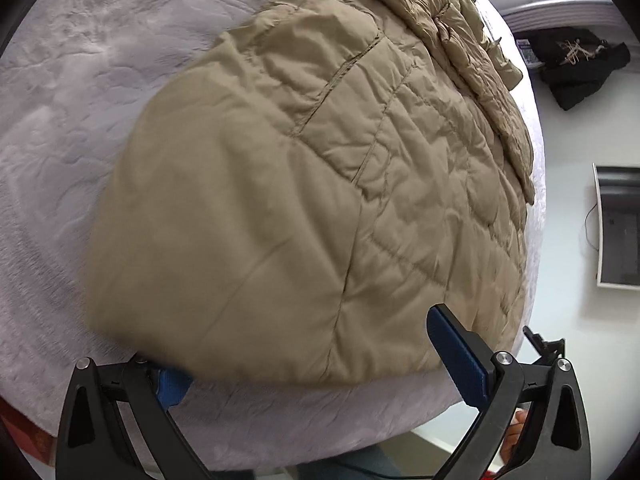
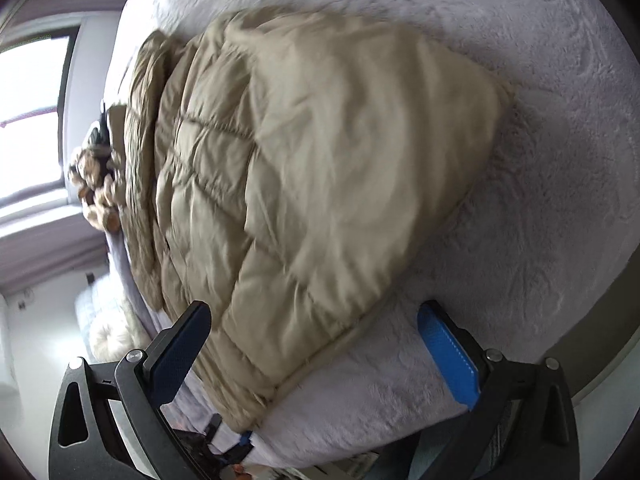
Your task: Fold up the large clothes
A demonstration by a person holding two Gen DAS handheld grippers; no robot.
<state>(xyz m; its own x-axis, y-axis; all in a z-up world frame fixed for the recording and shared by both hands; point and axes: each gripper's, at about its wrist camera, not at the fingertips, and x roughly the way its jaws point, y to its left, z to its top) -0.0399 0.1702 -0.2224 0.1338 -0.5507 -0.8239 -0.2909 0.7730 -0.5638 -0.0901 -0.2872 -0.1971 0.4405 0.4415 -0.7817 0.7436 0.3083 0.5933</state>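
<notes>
A tan quilted jacket lies folded on a pale plush bed. Both the left tool and right tool are spread wide at its near hem, gripping nothing.

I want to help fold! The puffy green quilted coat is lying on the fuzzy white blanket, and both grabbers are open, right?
Nearly. The puffy quilted coat is tan, not green, as both wrist views show. It does lie on the fuzzy white blanket, and the left gripper and right gripper are both open.
</notes>
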